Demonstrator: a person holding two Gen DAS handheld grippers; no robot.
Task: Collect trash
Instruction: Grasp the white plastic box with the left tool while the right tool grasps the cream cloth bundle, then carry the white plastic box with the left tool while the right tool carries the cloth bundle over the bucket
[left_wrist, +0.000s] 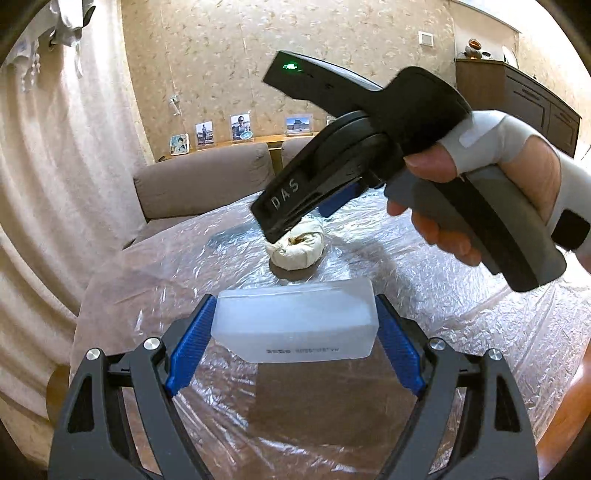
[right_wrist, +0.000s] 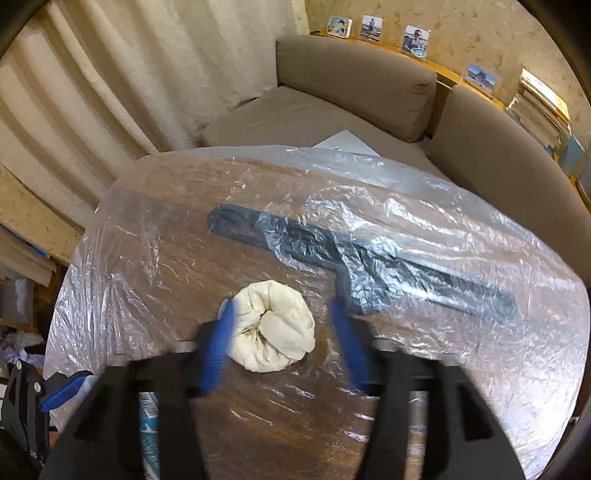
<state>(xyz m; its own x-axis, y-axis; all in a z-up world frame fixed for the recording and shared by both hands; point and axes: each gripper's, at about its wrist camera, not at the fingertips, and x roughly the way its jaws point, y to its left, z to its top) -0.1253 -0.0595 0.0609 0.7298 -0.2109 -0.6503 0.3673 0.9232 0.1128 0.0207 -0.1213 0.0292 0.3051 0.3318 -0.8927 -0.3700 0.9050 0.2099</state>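
Between the spread blue fingers of the right gripper (right_wrist: 282, 314) lies the crumpled tissue wad (right_wrist: 275, 325); the left gripper (left_wrist: 295, 314) pinches a translucent plastic box (left_wrist: 297, 319).

- Table (right_wrist: 177, 229): round, dark wood, covered by a crinkled clear plastic sheet (right_wrist: 480, 332).
- Sofa (right_wrist: 354, 85): brown fabric, just behind the table, with two back cushions.
- Curtain (right_wrist: 92, 92): beige, pleated, left of the sofa.
- Framed photos (left_wrist: 240, 126): upright in a row on a wooden ledge behind the sofa.
- Stacked books (right_wrist: 539, 110): at the ledge's right end.
- Dark wooden cabinet (left_wrist: 517, 99): against the wallpapered wall.
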